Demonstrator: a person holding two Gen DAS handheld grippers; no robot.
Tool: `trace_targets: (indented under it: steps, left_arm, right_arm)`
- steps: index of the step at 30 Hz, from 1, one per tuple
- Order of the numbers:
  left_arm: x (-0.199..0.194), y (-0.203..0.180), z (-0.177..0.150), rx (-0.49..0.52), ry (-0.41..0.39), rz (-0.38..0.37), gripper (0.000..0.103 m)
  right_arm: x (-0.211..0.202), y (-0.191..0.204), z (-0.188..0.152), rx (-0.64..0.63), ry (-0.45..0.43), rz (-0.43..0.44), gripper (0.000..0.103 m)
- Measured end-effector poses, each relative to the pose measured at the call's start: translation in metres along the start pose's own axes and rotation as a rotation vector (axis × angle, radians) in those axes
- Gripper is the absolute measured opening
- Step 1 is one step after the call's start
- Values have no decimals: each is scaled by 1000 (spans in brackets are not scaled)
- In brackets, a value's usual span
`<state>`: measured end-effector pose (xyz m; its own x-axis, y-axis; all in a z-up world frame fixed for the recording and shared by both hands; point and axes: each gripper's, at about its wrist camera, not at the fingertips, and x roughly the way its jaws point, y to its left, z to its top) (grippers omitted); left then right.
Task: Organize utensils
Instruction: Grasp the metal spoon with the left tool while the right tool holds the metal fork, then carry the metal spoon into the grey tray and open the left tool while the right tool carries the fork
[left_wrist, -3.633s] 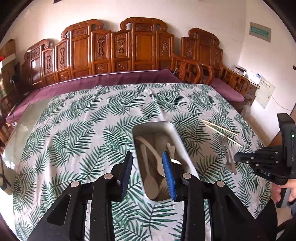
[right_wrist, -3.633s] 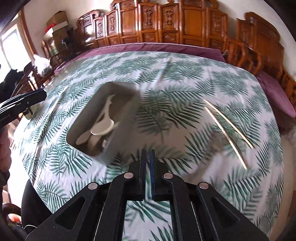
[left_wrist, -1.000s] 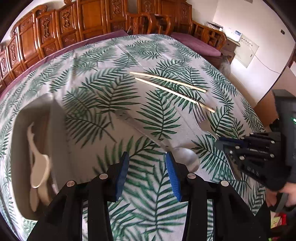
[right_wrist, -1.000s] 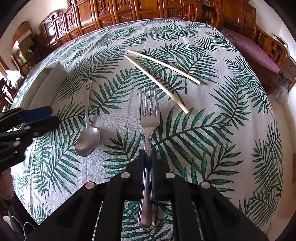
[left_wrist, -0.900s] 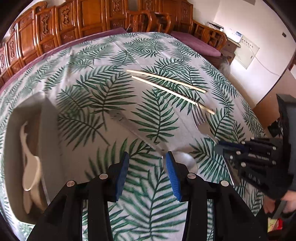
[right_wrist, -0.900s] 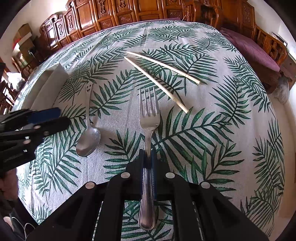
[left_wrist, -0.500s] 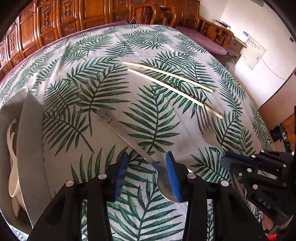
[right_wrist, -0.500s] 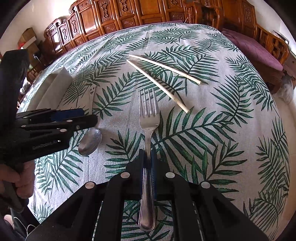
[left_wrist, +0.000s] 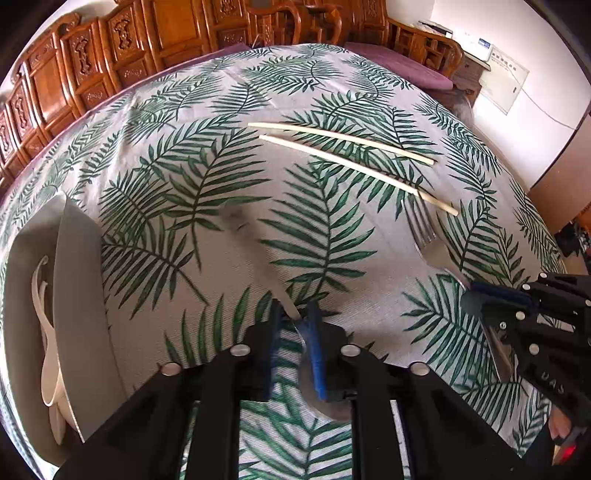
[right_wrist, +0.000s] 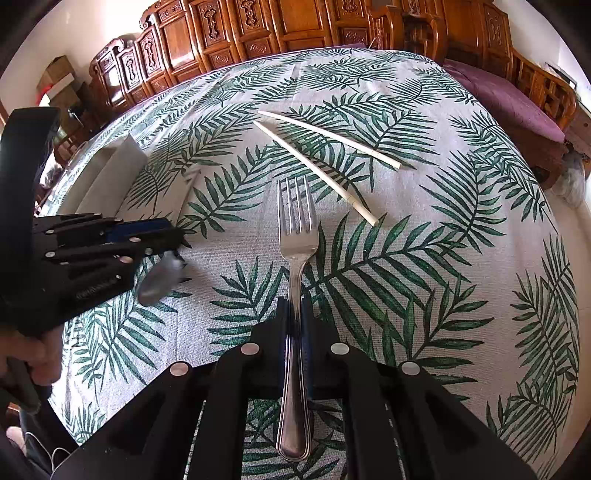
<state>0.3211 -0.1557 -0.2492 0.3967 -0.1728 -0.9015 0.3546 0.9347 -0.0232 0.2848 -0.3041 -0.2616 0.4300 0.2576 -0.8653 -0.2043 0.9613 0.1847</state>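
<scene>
My right gripper (right_wrist: 293, 314) is shut on the handle of a metal fork (right_wrist: 297, 225), tines pointing away, just above the cloth. My left gripper (left_wrist: 295, 321) is closed on the neck of a metal spoon (left_wrist: 258, 254), whose handle is blurred and tilted up; its bowl (right_wrist: 160, 277) shows in the right wrist view under the left gripper (right_wrist: 173, 236). Two pale chopsticks (right_wrist: 314, 166) lie on the cloth beyond the fork. A grey tray (left_wrist: 77, 288) at far left holds white plastic spoons (left_wrist: 46, 354).
The table carries a palm-leaf cloth (left_wrist: 325, 236). Carved wooden chairs (right_wrist: 295, 22) ring its far side, with purple cushions (right_wrist: 509, 103). The table edge drops off at the right.
My left gripper has moved down over the spoon and narrowed from open to closed on its neck; the spoon handle has lifted. My right gripper stays shut on the fork.
</scene>
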Motion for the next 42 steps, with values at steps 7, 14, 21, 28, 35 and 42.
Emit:
trace_targets:
  steps: [7, 14, 21, 28, 35, 42]
  left_arm:
    - [-2, 4, -2, -2, 16, -12, 5]
    - [-12, 1, -9, 16, -1, -23, 5]
    - [-36, 7, -9, 7, -52, -35, 5]
    - [-70, 22, -7, -18, -123, -36, 5]
    - [-104, 50, -8, -60, -180, -33, 5]
    - [-130, 86, -16, -96, -227, 1, 5]
  right_arm:
    - [0, 0, 0, 1, 1, -6, 9]
    - [0, 5, 1, -18, 9, -26, 9]
    - [-10, 10, -1, -23, -7, -20, 8]
    - [-30, 31, 12, -57, -47, -9, 8]
    - [-43, 61, 26, -93, -75, 15, 8]
    - [-42, 99, 38, -145, -84, 31, 8]
